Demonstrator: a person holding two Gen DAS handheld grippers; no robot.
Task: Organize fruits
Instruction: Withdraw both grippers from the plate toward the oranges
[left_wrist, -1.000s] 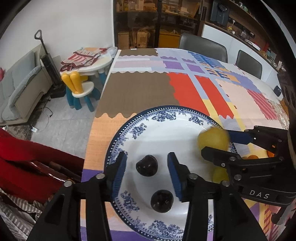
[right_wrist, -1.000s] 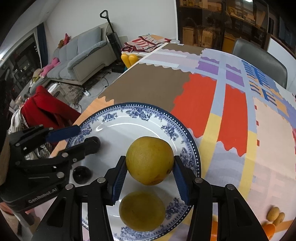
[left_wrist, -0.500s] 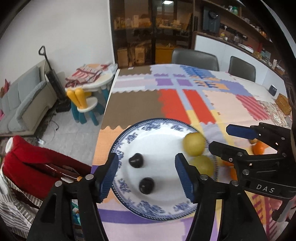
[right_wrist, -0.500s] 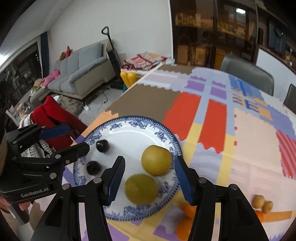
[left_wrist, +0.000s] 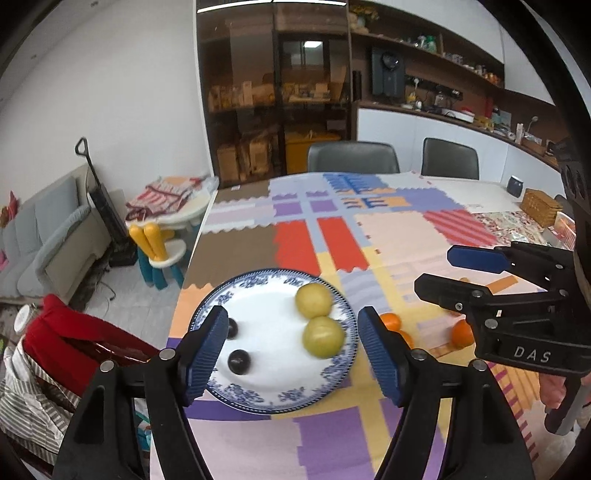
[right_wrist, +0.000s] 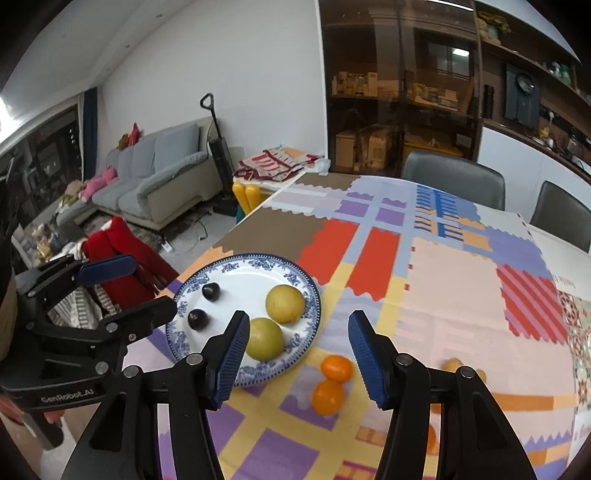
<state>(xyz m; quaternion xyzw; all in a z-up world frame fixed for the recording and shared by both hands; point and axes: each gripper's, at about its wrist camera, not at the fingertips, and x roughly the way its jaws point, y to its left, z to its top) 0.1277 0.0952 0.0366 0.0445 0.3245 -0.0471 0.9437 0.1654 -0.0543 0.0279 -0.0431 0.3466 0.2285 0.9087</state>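
The left gripper (left_wrist: 291, 345) hangs above the near side of the plate (left_wrist: 266, 397) with its jaws spread wide and nothing between them; in the right wrist view it shows at the left of the plate, its blue-tipped fingers (right_wrist: 107, 267) parted. The plate, white with a blue patterned rim, sits on the tabletop (right_wrist: 454, 295) near its left edge, on a patchwork cloth. On the left half of the plate lie two dark plums, one (right_wrist: 211, 291) farther back and one (right_wrist: 198, 319) nearer, apart from each other. On the right half lie two yellow pears, the far pear (right_wrist: 285, 304) and the near pear (right_wrist: 264, 339), touching or nearly so, the near one close to the plate's rim. Just off the plate's right rim two oranges (right_wrist: 336, 368) rest on the cloth, one behind the other and close together; the front orange (right_wrist: 327, 397) is slightly blurred. The right gripper (right_wrist: 295, 356) hovers over that stretch of cloth right of the plate, jaws wide and empty, the oranges showing between them. Farther right of the plate, two small tan fruits (right_wrist: 451, 365) lie on the cloth, partly hidden behind the right gripper's finger and too blurred to name.
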